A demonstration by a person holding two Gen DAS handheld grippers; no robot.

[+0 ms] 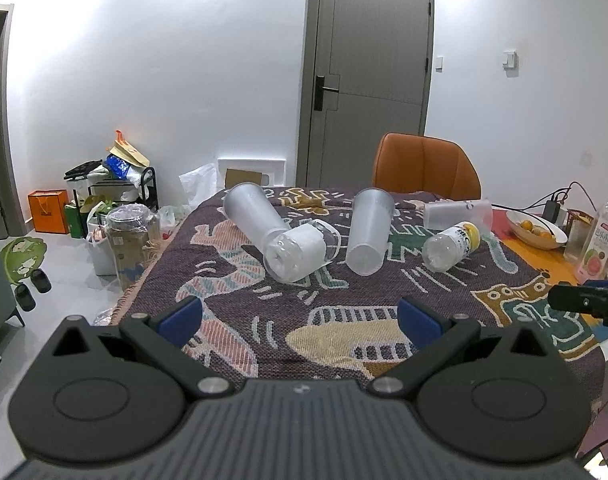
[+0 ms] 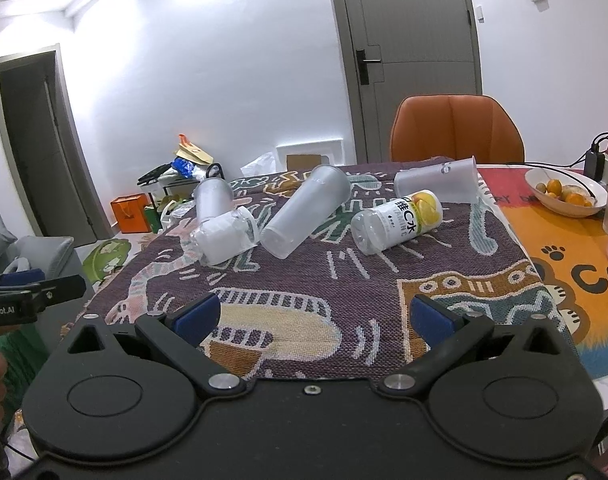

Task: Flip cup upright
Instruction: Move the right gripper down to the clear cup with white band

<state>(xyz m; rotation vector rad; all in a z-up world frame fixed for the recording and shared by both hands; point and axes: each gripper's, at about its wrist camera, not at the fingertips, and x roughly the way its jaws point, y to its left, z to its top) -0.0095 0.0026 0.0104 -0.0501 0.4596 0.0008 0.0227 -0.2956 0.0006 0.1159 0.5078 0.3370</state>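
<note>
Three frosted plastic cups lie on their sides on the patterned cloth (image 1: 344, 300): a left cup (image 1: 250, 212), a middle cup (image 1: 368, 230) and a far right cup (image 1: 458, 212). In the right wrist view they are the left cup (image 2: 213, 200), the middle cup (image 2: 304, 210) and the far cup (image 2: 436, 182). Two plastic bottles also lie there, a white-label bottle (image 1: 298, 254) against the left cup and a yellow-label bottle (image 1: 452, 246). My left gripper (image 1: 300, 316) and right gripper (image 2: 314, 318) are open, empty, and near the front edge, well short of the cups.
An orange chair (image 1: 426, 166) stands behind the table. A bowl of oranges (image 2: 564, 192), a pink drink bottle (image 1: 598, 236), a glass and a charger with cables sit at the right. Bags and boxes (image 1: 116, 208) crowd the floor at the left.
</note>
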